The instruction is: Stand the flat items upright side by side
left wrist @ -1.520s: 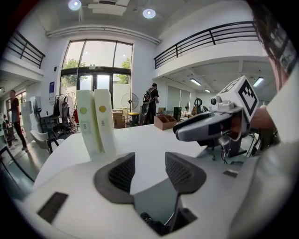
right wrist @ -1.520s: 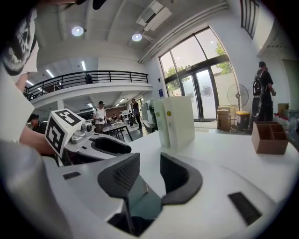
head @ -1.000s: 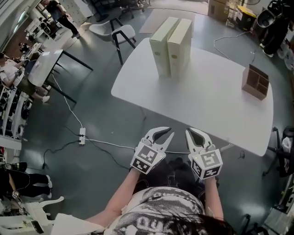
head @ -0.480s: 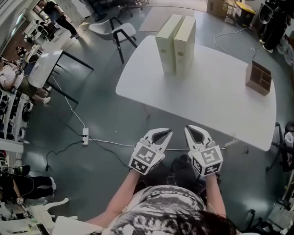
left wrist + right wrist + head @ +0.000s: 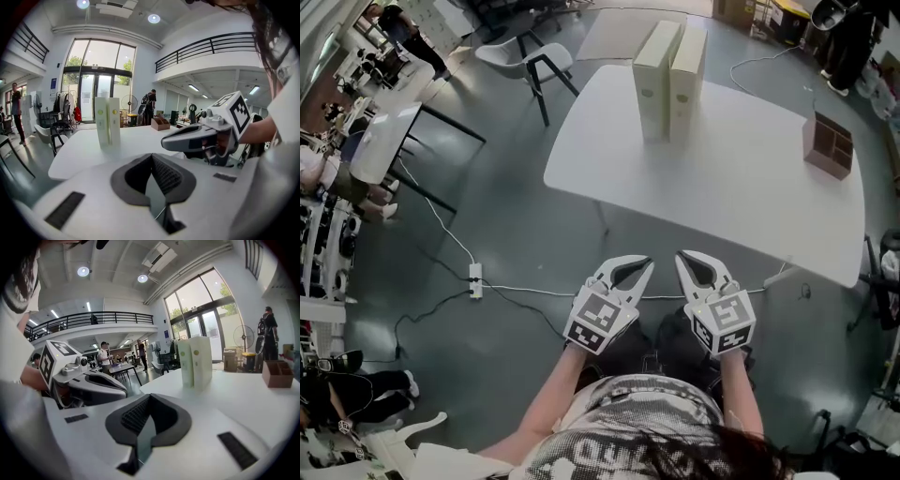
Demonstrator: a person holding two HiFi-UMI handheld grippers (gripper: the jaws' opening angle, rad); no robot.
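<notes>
Two tall cream boxes stand upright side by side, touching, at the far end of the white table. They also show in the left gripper view as boxes and in the right gripper view as boxes. My left gripper and right gripper hover side by side over the floor, close to my body and well short of the table's near edge. Both are shut with nothing between the jaws.
A brown wooden organizer sits at the table's right end. A chair stands off the far left corner. A cable with a power strip lies on the floor to the left. Other tables and people are at far left.
Both grippers have drawn back from the table, which now sits farther up the picture. The boxes have not moved on the table.
</notes>
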